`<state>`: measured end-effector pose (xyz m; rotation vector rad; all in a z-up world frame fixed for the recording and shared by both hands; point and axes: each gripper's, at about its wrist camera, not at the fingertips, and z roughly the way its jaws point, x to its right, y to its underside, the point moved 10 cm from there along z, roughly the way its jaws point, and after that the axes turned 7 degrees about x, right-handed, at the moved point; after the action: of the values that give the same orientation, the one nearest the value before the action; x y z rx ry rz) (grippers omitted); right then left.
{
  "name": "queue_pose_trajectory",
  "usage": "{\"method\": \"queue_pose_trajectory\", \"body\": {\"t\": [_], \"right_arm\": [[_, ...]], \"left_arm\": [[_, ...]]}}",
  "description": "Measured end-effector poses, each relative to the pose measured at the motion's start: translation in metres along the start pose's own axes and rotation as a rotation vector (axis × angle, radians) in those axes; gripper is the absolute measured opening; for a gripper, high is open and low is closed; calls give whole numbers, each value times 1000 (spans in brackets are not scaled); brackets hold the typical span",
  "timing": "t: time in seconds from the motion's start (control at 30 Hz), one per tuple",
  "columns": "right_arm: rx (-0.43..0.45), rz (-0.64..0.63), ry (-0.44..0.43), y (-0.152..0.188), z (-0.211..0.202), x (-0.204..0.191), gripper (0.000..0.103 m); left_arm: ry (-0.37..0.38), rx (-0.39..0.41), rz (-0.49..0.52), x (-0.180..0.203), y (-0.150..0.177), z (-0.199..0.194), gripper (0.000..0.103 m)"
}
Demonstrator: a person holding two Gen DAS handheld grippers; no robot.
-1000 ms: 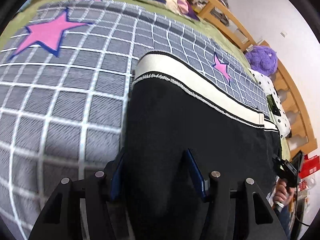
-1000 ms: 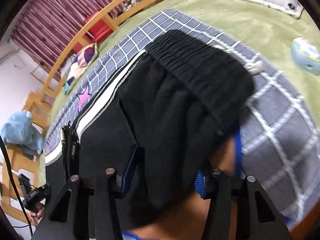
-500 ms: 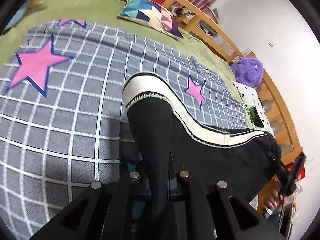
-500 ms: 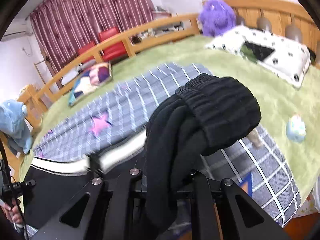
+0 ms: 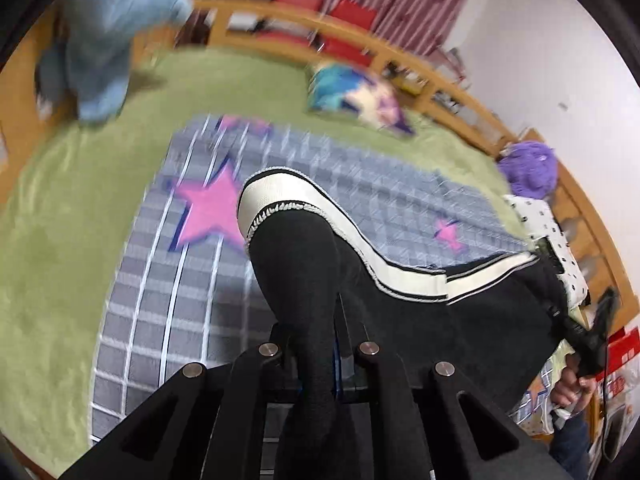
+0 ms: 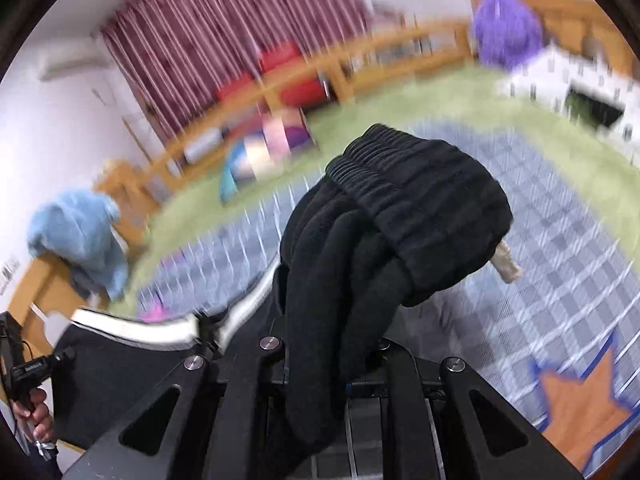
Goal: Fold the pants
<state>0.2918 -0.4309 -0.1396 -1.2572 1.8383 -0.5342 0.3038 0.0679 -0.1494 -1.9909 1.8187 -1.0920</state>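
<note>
A: Left wrist view: our left gripper (image 5: pixel 320 344) is clamped on the leg end of the pants (image 5: pixel 304 264), the cuff bunched and standing up between the fingers, white side stripe (image 5: pixel 404 276) running off to our right.

B: And our right gripper (image 6: pixel 320 364) is pinched on the ribbed waistband (image 6: pixel 416 184), drawstring (image 6: pixel 506 266) dangling. So the pants hang between us, long axis running gripper to gripper, above the checked blanket (image 5: pixel 168 304).

A: We judge the fold turns on bringing one end over the other along that axis. Neither hand is nearer; each holds its own end.

B: Around us: patchwork cushion (image 5: pixel 360 96), purple plush (image 6: pixel 508 32), blue plush (image 6: pixel 76 232), all well apart. Nothing lies on the blanket beneath, as far as the blur lets us see.
</note>
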Motion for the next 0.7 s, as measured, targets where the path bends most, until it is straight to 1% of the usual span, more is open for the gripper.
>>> {"method": "queue_pose_trajectory", "body": {"t": [0.03,0.07,0.1,0.13,0.17,0.2,0.23,0.27,0.3,0.37,0.4,0.47,0.53,0.6,0.67,0.7], "right_arm": [[-69,-2,35,24,25,8,13],[-104,-10,80,40,40,16,14],[-128,-35,135,54,54,25,15],[-137,-65,194,64,62,34,17],[-139,-66,198,68,64,38,22],[-146,-61,179,70,62,38,22],[-162,-69,169,70,60,39,23],[-183,-77,156,71,58,41,23],[-191,-63,149,72,56,44,23],[-216,-11,150,81,49,50,24],[-230,-6,154,87,46,50,26],[-226,-18,166,94,35,53,30],[-214,-20,187,94,20,53,38],[-199,-21,192,93,6,52,38],[-191,-41,192,93,-7,50,39],[-192,-56,189,94,-14,48,39]], "left_arm": [[-13,-30,-25,-12,10,16,10],[-47,-60,-43,-25,21,33,10],[-116,-92,-42,-44,34,53,11],[-163,-109,-33,-57,43,61,17],[-197,-125,-27,-68,50,70,22],[-193,-126,-41,-76,55,74,31],[-182,-117,-61,-81,56,73,36],[-166,-106,-82,-84,57,70,38],[-176,-100,-95,-89,56,66,40],[-252,-78,-69,-97,55,47,41],[-266,-55,-46,-97,54,35,41],[-274,-30,-16,-95,57,17,46],[-256,-16,2,-89,64,2,48],[-223,-23,19,-78,78,-7,48],[-189,-29,14,-67,98,-10,48],[-180,-36,10,-63,109,-9,51]]}}
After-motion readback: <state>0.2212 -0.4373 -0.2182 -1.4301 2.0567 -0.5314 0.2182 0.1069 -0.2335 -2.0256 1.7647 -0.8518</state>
